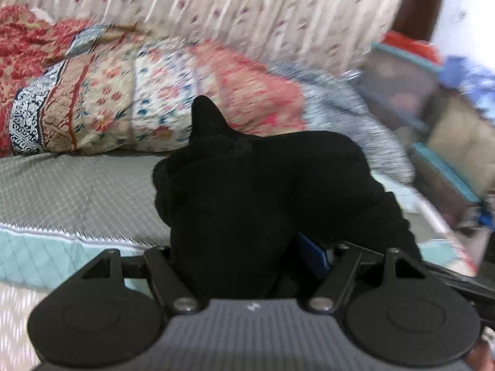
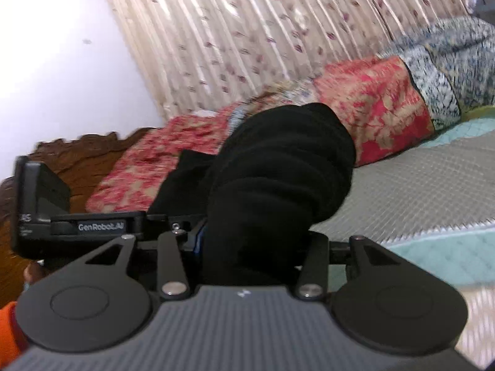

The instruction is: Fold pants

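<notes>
The black pants are bunched up and fill the space between the jaws of my left gripper, which is shut on them above the bed. In the right wrist view the same black pants are gathered in thick folds in my right gripper, which is shut on them too. The fingertips of both grippers are hidden under the cloth. The left gripper's black body shows close beside the right one, at its left.
A grey checked bedsheet with a teal border lies below. A patterned quilt is piled along the back before a floral curtain. Boxes and clutter stand at the right. A wooden headboard is at the left.
</notes>
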The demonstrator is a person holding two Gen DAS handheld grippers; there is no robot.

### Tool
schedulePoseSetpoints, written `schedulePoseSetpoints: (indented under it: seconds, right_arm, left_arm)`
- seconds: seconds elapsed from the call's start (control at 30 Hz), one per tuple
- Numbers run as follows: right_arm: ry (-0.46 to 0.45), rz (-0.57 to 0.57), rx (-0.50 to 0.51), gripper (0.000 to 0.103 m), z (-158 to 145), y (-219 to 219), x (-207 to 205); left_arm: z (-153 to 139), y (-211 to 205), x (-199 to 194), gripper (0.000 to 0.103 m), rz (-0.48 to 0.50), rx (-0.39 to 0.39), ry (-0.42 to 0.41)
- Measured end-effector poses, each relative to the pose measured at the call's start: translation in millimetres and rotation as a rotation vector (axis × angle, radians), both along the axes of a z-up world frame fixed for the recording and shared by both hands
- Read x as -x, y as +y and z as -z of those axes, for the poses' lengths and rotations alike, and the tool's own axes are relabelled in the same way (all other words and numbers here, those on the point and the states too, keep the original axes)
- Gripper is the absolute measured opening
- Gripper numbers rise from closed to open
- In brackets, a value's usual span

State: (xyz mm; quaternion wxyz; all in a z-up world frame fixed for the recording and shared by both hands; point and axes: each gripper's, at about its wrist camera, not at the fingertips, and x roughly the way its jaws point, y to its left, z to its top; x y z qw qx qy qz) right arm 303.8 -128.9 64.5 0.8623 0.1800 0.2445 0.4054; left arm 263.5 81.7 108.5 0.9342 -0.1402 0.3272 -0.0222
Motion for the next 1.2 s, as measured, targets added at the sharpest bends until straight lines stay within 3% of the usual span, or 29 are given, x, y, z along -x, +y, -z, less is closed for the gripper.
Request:
schedulePoseSetpoints:
  seconds: [0.07, 0.17, 0.2, 0.3, 0.43, 0.53, 0.6, 0.77, 1.03, 1.2]
  right_arm:
    - [0.043, 0.037, 0.047, 0.047, 23, 9, -24]
    - [0.202, 0.11, 0.102, 0.048, 70, 13, -48]
    - [0.213, 0.137, 0.086, 0.056, 78, 7, -48]
    - [0.298, 0.174, 0.037, 0.079, 84, -6, -46]
    - [0.254, 0.255, 0.069, 0.084, 59, -23, -22]
    - [0.198, 0.312, 0.072, 0.087, 36, -39, 24]
    - [0.178, 0.315, 0.067, 0.09, 26, -50, 57]
    - [0.151, 0.307, 0.073, 0.1, 6, -69, 143]
    - [0.204, 0.339, 0.108, 0.103, -15, -68, 204]
    - [0.251, 0.37, 0.076, 0.103, -22, -79, 243]
  left_arm:
    - [28, 9, -30, 0.072, -0.033, -0.025, 0.065]
    - [85, 12, -58, 0.075, -0.117, -0.101, 0.213]
    - [92, 12, -55, 0.089, -0.129, -0.102, 0.203]
    - [94, 13, -44, 0.096, -0.197, -0.081, 0.182]
    - [66, 7, -26, 0.094, -0.241, -0.104, 0.19]
    - [40, -2, -2, 0.097, -0.279, -0.141, 0.182]
    - [28, -10, 22, 0.102, -0.304, -0.172, 0.193]
    - [3, -37, 90, 0.103, -0.319, -0.208, 0.229]
    - [-32, -69, 192, 0.103, -0.344, -0.258, 0.227]
    - [-50, -83, 249, 0.103, -0.357, -0.267, 0.209]
